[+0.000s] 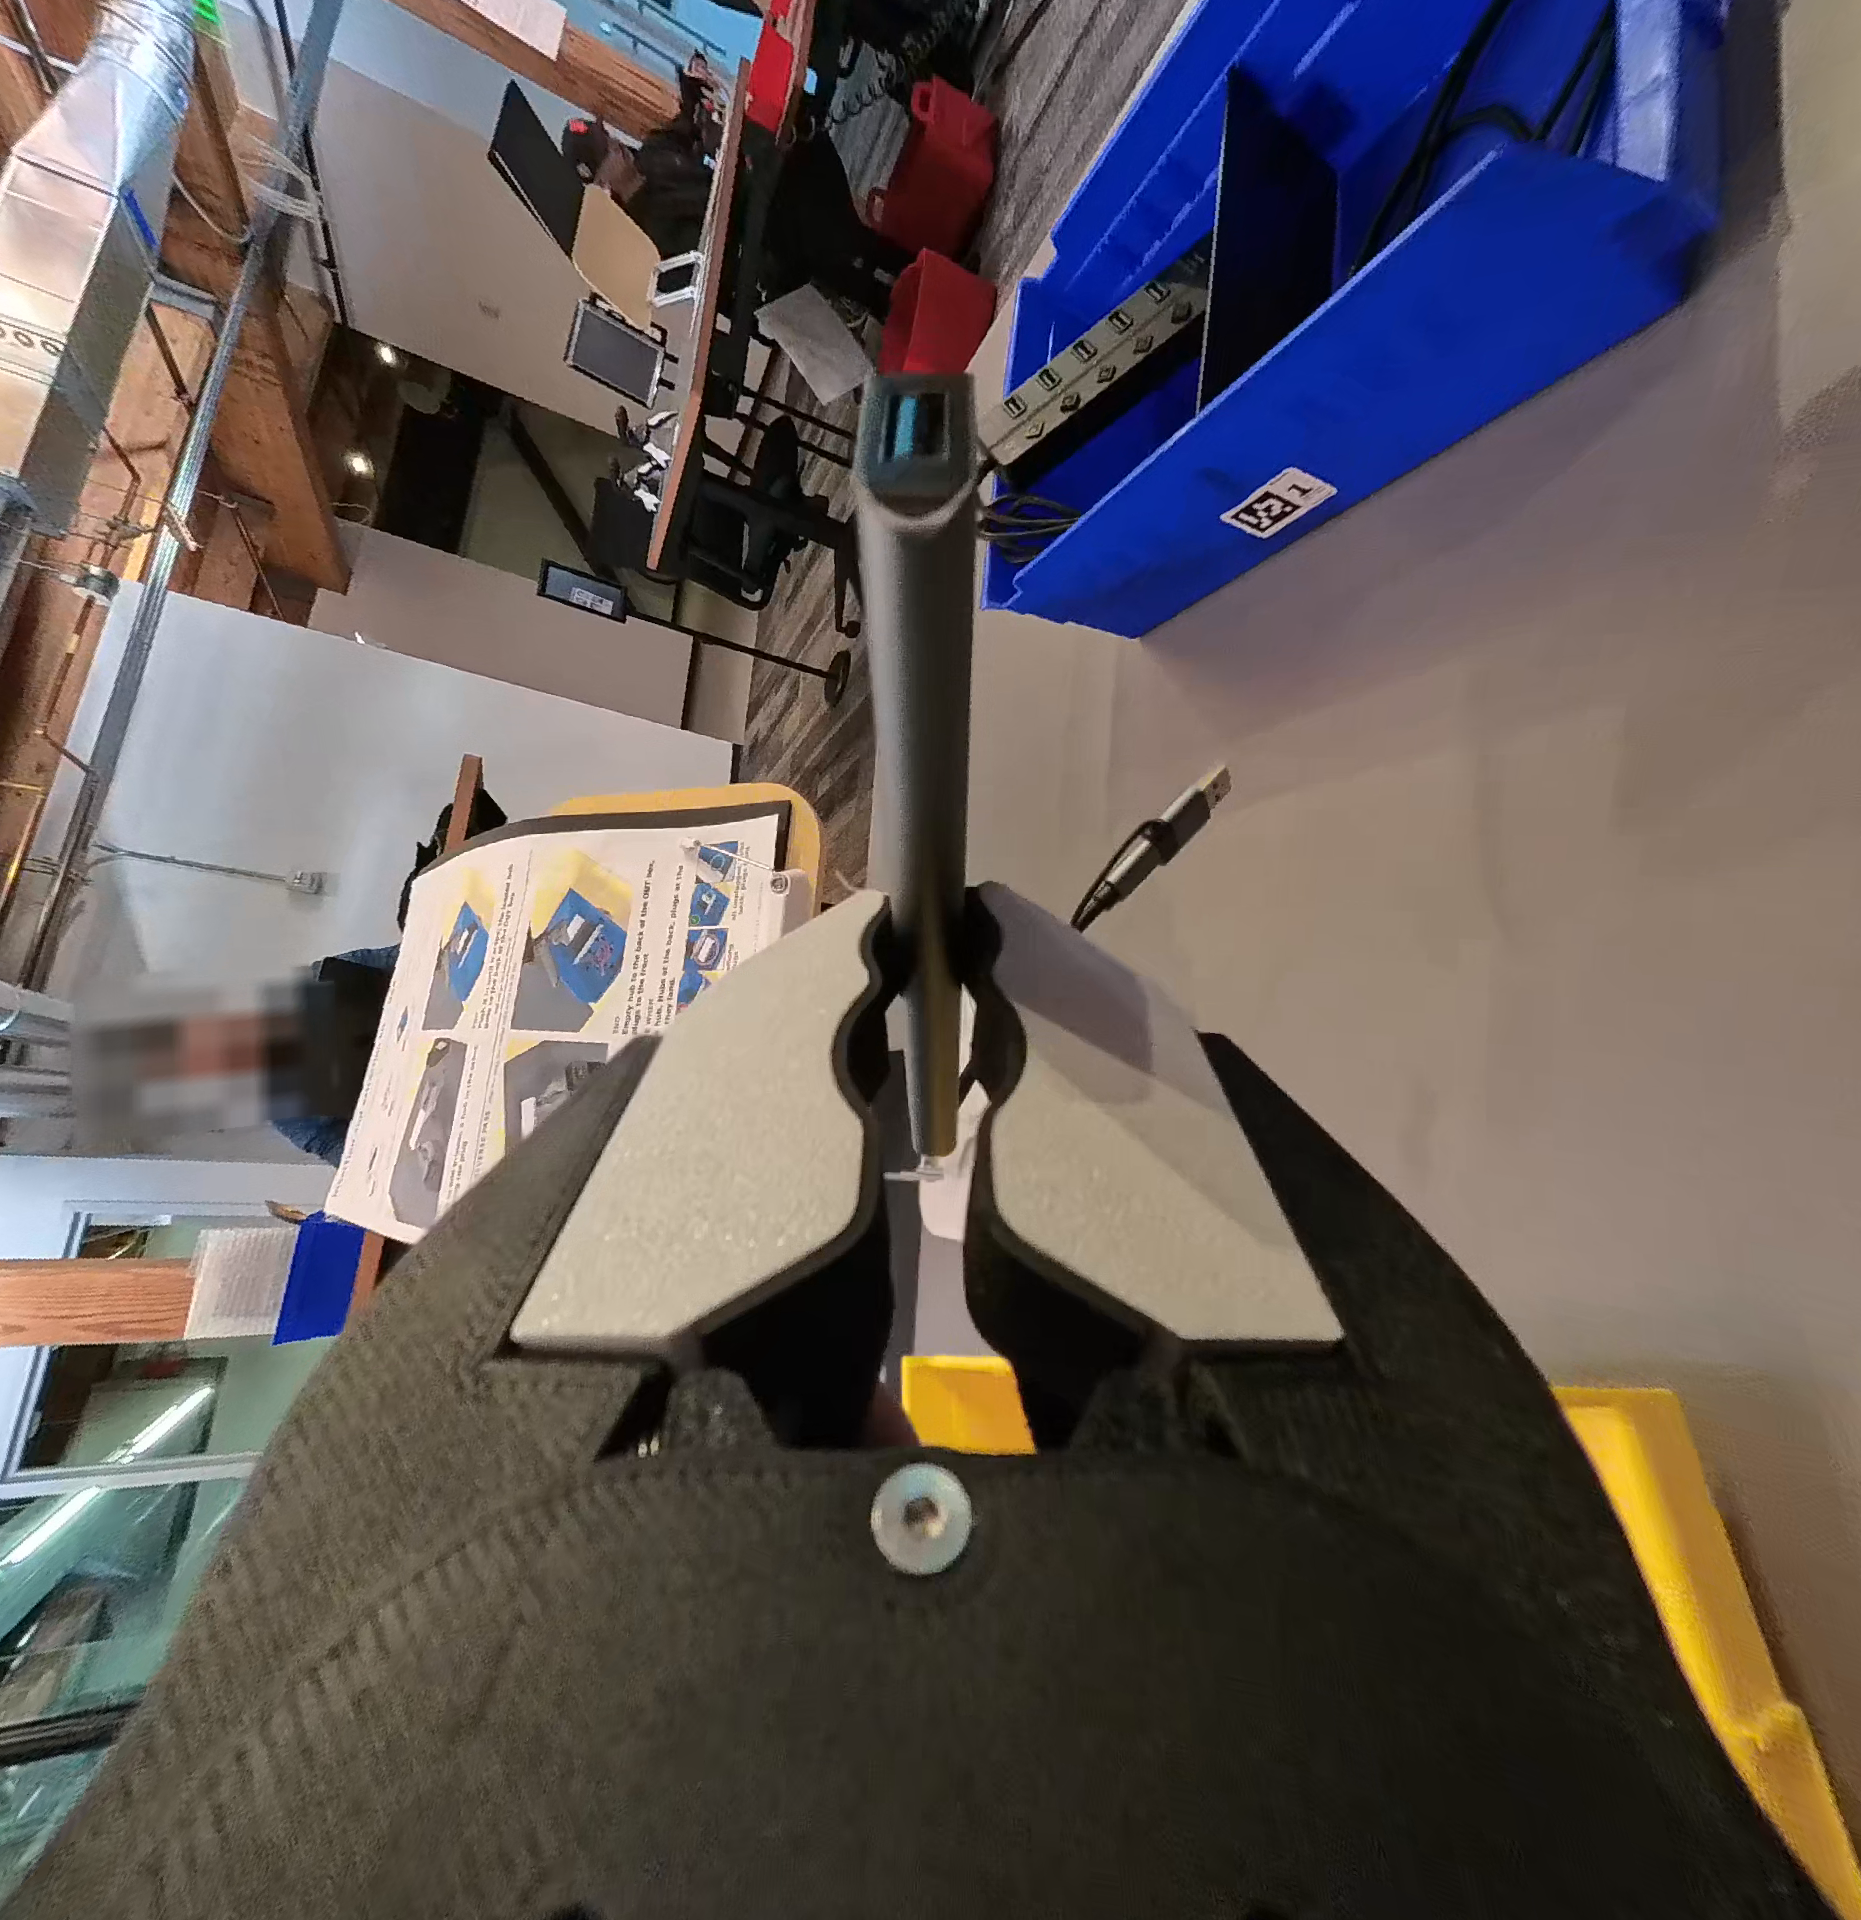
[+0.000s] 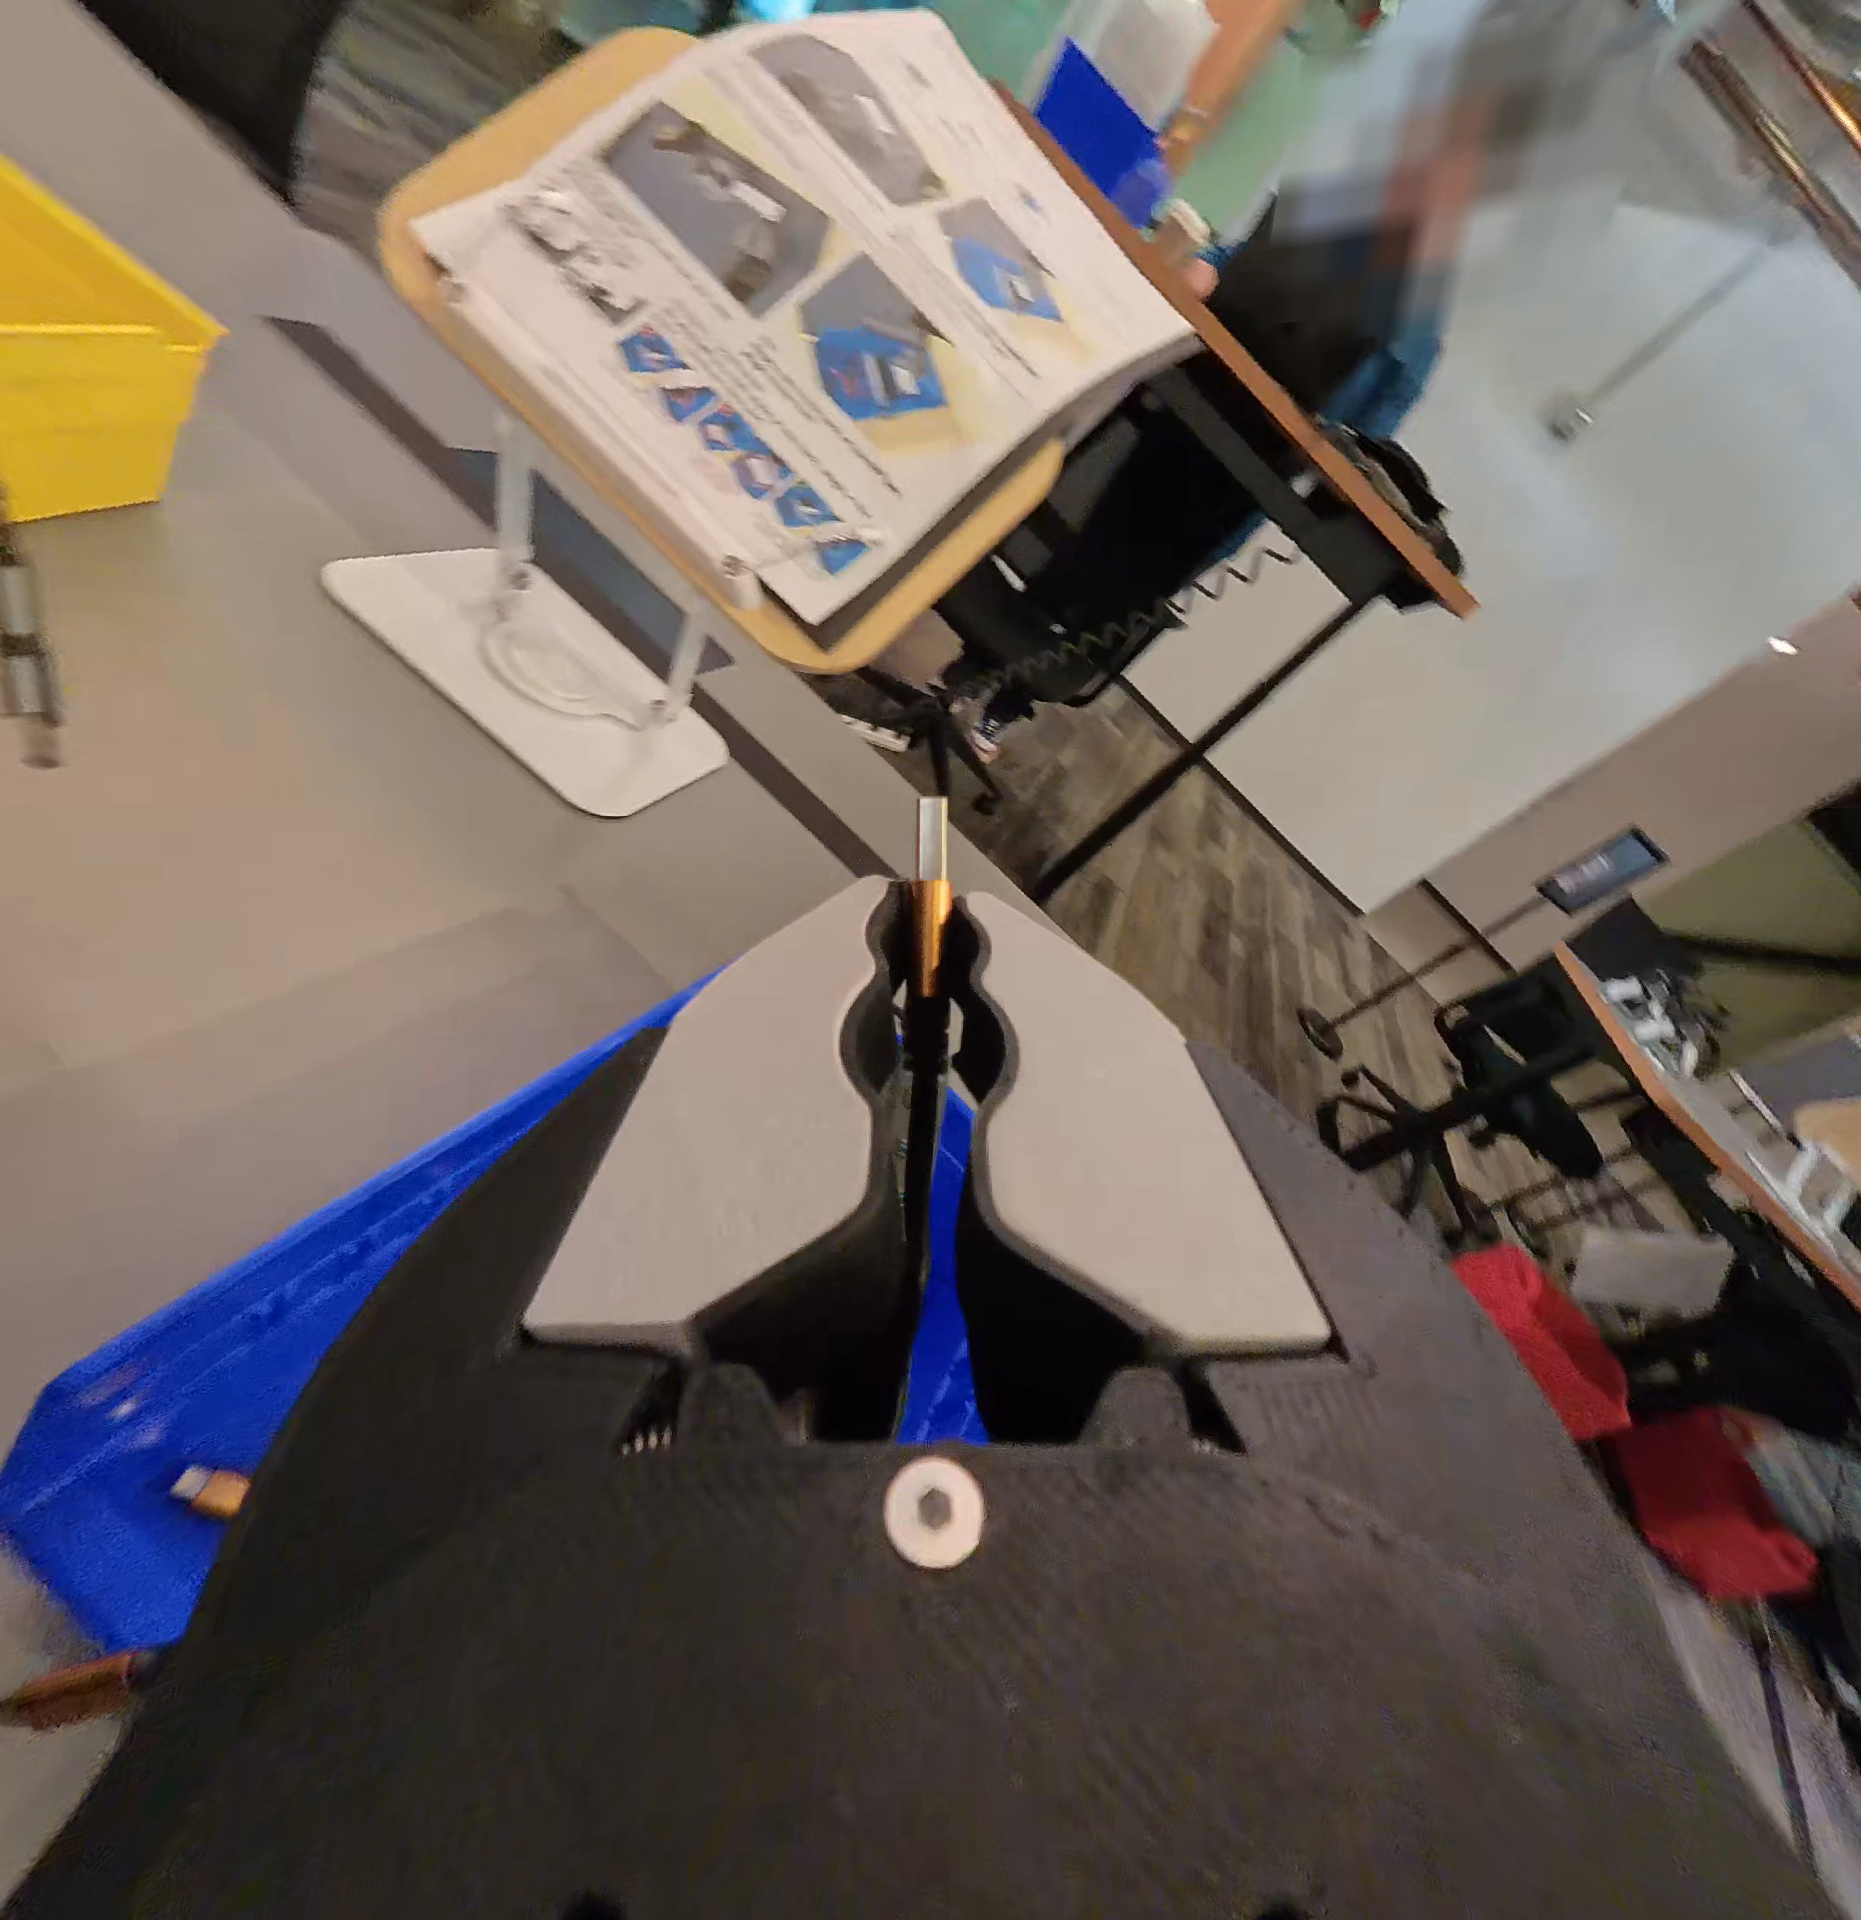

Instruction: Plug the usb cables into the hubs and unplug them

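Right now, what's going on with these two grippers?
The left gripper is shut on a slim dark grey USB hub, held edge-on with its end port facing away. The right gripper is shut on a copper-collared USB plug, its metal tip poking forward. They are not mated in either view. A blue plastic bin sits on the grey table.

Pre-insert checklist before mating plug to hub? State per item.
1. Left gripper jaws clamped on the dark hub: ok.
2. Hub end port facing away from the camera, unobstructed: ok.
3. Right gripper jaws shut on the USB plug, metal tip protruding past them: ok.
4. Plug and hub aligned with each other: cannot tell, neither view shows both.
5. Plug orientation matching the port: cannot tell.
6. Loose cable on the table clear of the hub: ok.
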### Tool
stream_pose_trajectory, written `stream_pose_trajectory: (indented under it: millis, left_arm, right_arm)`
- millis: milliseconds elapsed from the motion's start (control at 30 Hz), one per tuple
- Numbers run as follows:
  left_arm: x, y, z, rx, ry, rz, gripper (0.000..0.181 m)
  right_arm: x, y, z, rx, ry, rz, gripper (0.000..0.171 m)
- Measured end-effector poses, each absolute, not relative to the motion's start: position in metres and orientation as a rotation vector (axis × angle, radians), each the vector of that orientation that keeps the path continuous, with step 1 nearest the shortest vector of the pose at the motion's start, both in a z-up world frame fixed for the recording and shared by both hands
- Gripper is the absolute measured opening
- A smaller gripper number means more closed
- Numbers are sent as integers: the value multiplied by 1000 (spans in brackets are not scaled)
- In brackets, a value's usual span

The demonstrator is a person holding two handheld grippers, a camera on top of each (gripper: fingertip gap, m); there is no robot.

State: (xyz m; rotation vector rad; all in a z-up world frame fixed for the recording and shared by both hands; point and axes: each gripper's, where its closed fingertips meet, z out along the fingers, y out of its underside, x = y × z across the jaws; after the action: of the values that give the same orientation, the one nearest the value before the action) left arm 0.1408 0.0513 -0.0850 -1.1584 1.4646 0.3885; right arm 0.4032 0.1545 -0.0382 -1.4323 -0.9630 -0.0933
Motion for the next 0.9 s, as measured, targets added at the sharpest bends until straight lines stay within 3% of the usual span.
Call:
stream_pose_trajectory:
  millis: [33, 333, 600, 767, 900]
  left_arm:
    - [141, 51, -85, -1159, 1466, 383, 11]
    - [138, 54, -89, -1173, 1474, 392, 11]
    - [138, 56, -95, -1184, 1488, 390, 11]
    - [141, 54, -96, -1182, 1498, 391, 11]
    - [142, 54, -97, -1182, 1501, 389, 11]
  right_arm:
    - [411, 160, -38, -1443, -910, -114, 7]
    - [436, 193, -93, -1568, -705, -103, 6]
    - [422, 173, -199, -1798, -1162, -173, 8]
    - [429, 158, -250, -1959, -1399, -210, 40]
    - [435, 159, -251, -1995, -1419, -265, 62]
